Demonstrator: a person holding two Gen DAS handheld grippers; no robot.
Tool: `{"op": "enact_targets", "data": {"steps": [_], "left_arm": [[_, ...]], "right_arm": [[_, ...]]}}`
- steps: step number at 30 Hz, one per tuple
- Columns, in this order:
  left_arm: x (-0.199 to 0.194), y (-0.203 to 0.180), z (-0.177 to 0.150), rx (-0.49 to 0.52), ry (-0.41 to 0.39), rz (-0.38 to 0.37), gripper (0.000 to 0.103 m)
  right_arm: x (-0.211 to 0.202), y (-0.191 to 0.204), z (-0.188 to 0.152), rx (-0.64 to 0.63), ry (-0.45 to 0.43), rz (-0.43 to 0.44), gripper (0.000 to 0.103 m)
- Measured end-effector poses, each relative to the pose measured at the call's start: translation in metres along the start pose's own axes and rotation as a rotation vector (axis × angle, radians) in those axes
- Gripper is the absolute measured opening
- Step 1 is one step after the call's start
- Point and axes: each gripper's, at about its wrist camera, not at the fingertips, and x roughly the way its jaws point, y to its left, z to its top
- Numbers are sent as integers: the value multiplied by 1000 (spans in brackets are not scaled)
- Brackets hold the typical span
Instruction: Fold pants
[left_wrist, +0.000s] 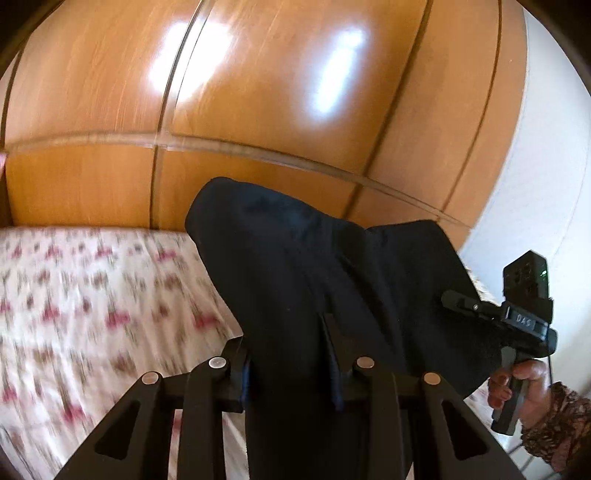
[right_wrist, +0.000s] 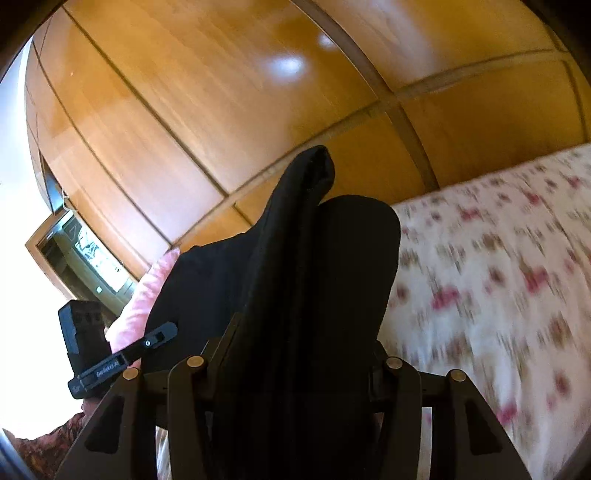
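The black pants (left_wrist: 314, 280) hang bunched between my two grippers, lifted above the bed. My left gripper (left_wrist: 288, 354) is shut on a fold of the pants, which drape over and hide its fingertips. The other gripper (left_wrist: 465, 302) shows at the right, held by a hand, its tip against the cloth. In the right wrist view my right gripper (right_wrist: 303, 343) is shut on the pants (right_wrist: 295, 258), whose folded edge stands up in front of it. The left gripper (right_wrist: 159, 338) shows at the left, touching the same cloth.
A bed with a white sheet with a pink floral print (left_wrist: 92, 314) lies below, also in the right wrist view (right_wrist: 498, 277). Glossy wooden wardrobe doors (left_wrist: 258, 92) stand behind it. A pink cloth (right_wrist: 147, 295) lies at the left. A white wall (left_wrist: 546, 184) is at the right.
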Motion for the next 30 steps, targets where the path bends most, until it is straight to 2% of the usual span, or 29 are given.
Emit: {"op": "enact_targets", "data": {"steps": [5, 7, 10, 11, 12, 13, 14, 16, 18, 20, 22, 25, 27, 28, 30], "left_arm": [[59, 31, 37, -24, 15, 69, 32], [85, 42, 44, -5, 38, 112, 34], [121, 59, 44, 2, 94, 161, 38], [129, 64, 41, 3, 101, 165, 44], [134, 69, 33, 17, 80, 159, 49], [135, 71, 26, 24, 49, 152, 52], [134, 78, 24, -17, 35, 122, 55], [135, 93, 22, -93, 48, 67, 62], [137, 109, 20, -177, 55, 2, 63], [137, 111, 19, -191, 51, -10, 63], [134, 105, 19, -165, 38, 25, 63], [120, 87, 16, -120, -2, 135, 66], [105, 71, 9, -88, -50, 246, 68], [95, 61, 3, -75, -76, 301, 68], [74, 47, -11, -66, -115, 368, 68]], "right_arm": [[51, -14, 39, -31, -33, -43, 52], [69, -26, 49, -25, -46, -59, 52], [97, -54, 56, 8, -39, -150, 52], [106, -61, 54, 4, -22, -191, 56], [115, -69, 47, -10, -6, -222, 60], [118, -79, 44, 29, 5, -206, 63], [114, -88, 44, 80, -22, -171, 66], [112, -92, 42, 97, -36, -168, 68], [114, -91, 42, 89, -34, -178, 68], [116, -90, 42, 79, -37, -191, 69], [116, -86, 41, 71, -39, -210, 71], [115, -79, 43, 40, -55, -276, 80], [110, -69, 41, 4, -90, -363, 91], [106, -66, 40, -8, -113, -417, 103], [91, -54, 36, -35, -195, -516, 103]]}}
